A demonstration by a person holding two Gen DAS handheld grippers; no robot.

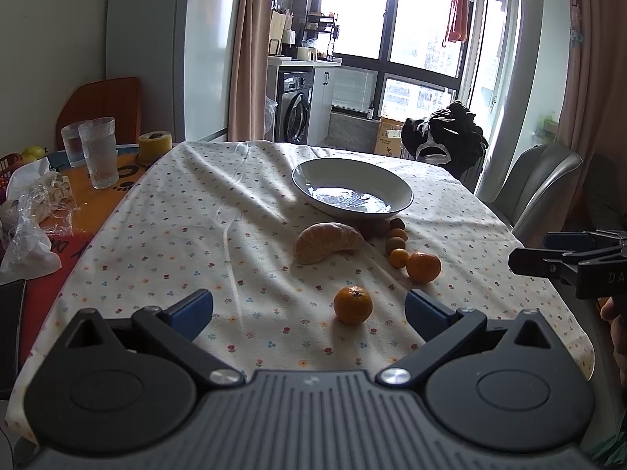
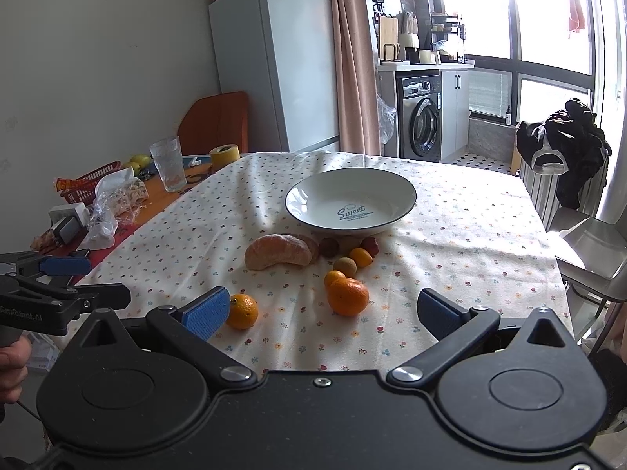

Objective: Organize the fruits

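Room: kitchen-dining corner w/ bright windows; fridge (image 2: 274,58) and washing machine (image 2: 421,117) in bkgd; table under a floral tablecloth (image 2: 470,235).
Fruit: all loose on the cloth, none in the bowl yet. Two mandarins nearest the grippers, near mandarin (image 1: 352,304) in front of the left tool, bigger mandarin (image 2: 348,296) in front of the right.
Fruit, cont.: peeled citrus half (image 2: 282,255) lies just before the bowl; small round fruits (image 2: 347,256), red, tan and orange, cluster between it and the bigger mandarin, some touching.
Bowl: white bowl (image 2: 305,196) w/ dark rim and "Sweet" print, upright, nothing in it, just behind the fruit. Likely the collecting spot, being the only open dish near the fruit.
Left gripper (image 1: 309,311): blue pads spread wide, nothing held, low over the near table edge. Near mandarin sits beyond the pads, to the right of centre.
Right gripper (image 2: 323,313): also gaping wide, nothing held. Bigger mandarin lies ahead, roughly centred btwn the pads.
Why so: judging by pose, each tool is lined up on its own mandarin, so both may be picked w/o crossing.
Clutter: far left side has a glass (image 2: 168,164), yellow tape roll (image 2: 224,155), plastic wrap (image 2: 102,219), well apart from the fruit.
Chair: grey chair (image 2: 595,250) at right edge.
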